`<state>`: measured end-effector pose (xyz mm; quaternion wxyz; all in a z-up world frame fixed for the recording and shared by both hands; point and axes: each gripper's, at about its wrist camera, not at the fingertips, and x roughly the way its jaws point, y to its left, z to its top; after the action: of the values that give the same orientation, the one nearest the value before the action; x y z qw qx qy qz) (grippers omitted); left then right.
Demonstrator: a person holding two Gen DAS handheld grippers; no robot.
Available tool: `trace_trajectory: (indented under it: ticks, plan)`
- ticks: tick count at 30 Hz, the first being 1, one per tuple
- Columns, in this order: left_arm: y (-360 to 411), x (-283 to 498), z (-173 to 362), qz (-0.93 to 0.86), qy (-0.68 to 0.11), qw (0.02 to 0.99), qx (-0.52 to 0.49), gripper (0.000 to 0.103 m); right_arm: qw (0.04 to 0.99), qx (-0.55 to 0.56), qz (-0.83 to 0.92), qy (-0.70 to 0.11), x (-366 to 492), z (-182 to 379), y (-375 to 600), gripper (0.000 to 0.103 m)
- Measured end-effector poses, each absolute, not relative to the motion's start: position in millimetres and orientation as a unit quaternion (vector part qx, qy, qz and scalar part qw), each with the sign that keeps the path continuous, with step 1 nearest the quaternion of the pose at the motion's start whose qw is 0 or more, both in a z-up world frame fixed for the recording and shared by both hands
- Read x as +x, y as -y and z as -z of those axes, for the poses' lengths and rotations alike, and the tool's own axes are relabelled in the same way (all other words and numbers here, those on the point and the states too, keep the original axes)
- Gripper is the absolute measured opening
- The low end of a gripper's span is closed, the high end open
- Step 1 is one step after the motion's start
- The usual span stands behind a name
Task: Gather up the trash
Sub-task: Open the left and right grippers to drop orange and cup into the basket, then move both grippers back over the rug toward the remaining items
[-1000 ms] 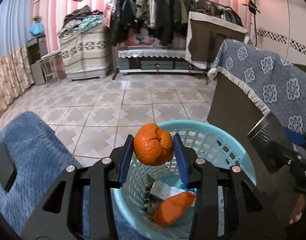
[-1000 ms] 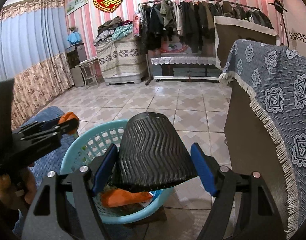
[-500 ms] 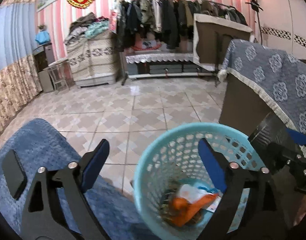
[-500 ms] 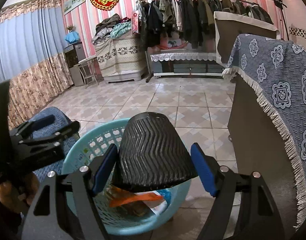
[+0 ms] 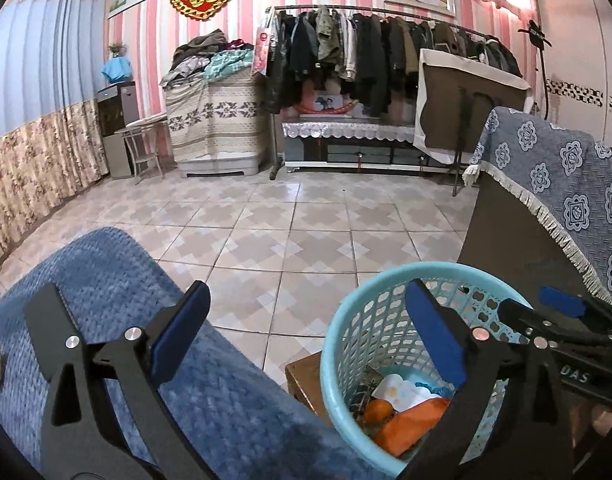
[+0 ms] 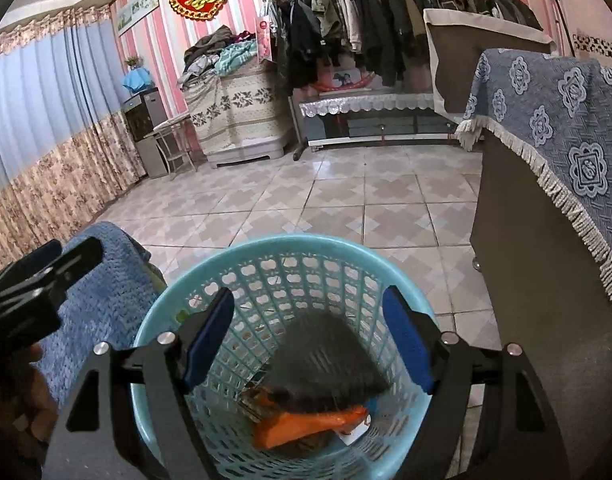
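Observation:
A light blue mesh basket (image 5: 346,320) (image 6: 298,252) stands on the floor. Inside lie an orange (image 5: 377,411), an orange wrapper (image 5: 412,424) (image 6: 306,426) and white paper (image 5: 402,390). A black ribbed cup (image 6: 326,360), blurred, is inside the basket, free of the fingers. My left gripper (image 5: 306,332) is open and empty, to the left of the basket over the blue cloth edge. My right gripper (image 6: 306,338) is open and empty directly above the basket; it also shows in the left wrist view (image 5: 562,320).
A blue knitted cloth (image 5: 106,280) (image 6: 106,292) covers a seat at the left. A cabinet with a patterned blue cover (image 5: 566,184) (image 6: 554,120) stands right of the basket. Tiled floor (image 5: 306,220) stretches to a clothes rack (image 5: 386,52). A small wooden stool (image 5: 306,376) sits by the basket.
My left gripper let the orange fall into the basket and moved left, open. My right gripper opened and the black cup dropped into the basket.

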<state>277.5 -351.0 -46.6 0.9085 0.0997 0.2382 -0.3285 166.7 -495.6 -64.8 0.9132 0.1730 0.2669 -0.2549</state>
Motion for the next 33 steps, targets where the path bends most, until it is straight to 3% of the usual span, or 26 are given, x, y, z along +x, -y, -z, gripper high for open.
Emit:
trace_trajectory:
  ticks: [6,19,33]
  plan:
    - [331,277,43,0.316,-0.241,0.913,0.090,0.096,0.916,0.170,0.255,-0.258,166,59,489,0.099]
    - [278,259,22,0.281,-0.231,0.929,0.069,0.098,0.921,0.145,0.255,-0.257,161,44,475,0.099]
    - [158,229,4,0.177,-0.217,0.959,0.053,0.098,0.940,0.110,0.207,-0.249,164,19,406,0.099]
